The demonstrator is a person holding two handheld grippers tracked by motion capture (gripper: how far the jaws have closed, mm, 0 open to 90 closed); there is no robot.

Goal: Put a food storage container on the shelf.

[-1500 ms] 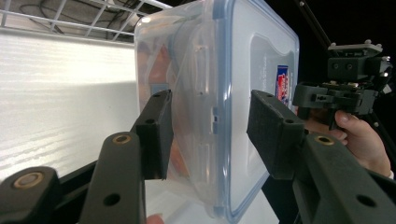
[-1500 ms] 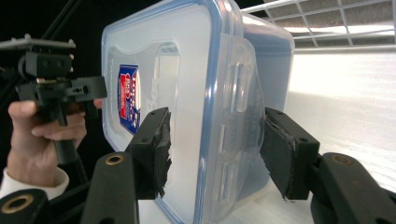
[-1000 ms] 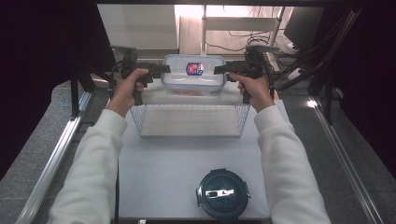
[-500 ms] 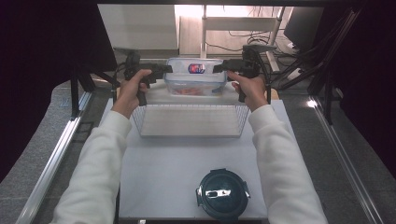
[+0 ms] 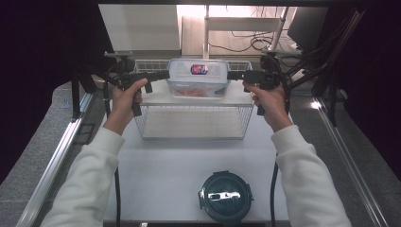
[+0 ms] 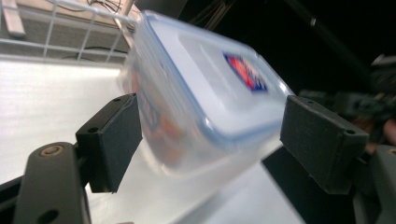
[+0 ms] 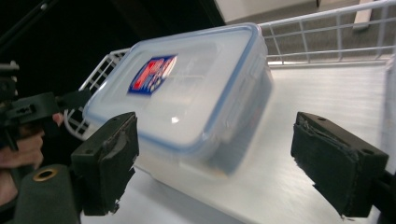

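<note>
The left gripper (image 5: 163, 74) pointed in from the left at the near-left end of the clear food box (image 5: 198, 78), and its jaws had just been opening. In the left gripper view the 2 black pads (image 6: 116, 140) stood wide apart, with the box's corner between them and neither pad pressing on it. The right gripper (image 5: 231, 75) faced it from the other end. Its jaws had also just been opening, and the right gripper view showed both pads clear of the box, the left one just beside its edge and the other well off over the shelf.

The food box sat on the white top shelf (image 5: 156, 97) of the wire rack (image 5: 194, 120), at the far middle of the table (image 5: 161, 175). It was a rectangular tub with a blue-edged lid (image 7: 187, 88) bearing 1 red and blue sticker (image 7: 152, 72); something orange showed faintly through its side. A low wire rail (image 7: 327, 37) ran behind it along the back of the shelf.

Each gripper was held by a hand in a white sleeve (image 5: 90, 184), with a cable trailing back along the arm. Nearer the person, on the bare table in front of the rack, lay a round dark container (image 5: 225, 196) with a shiny clip across its lid.
</note>
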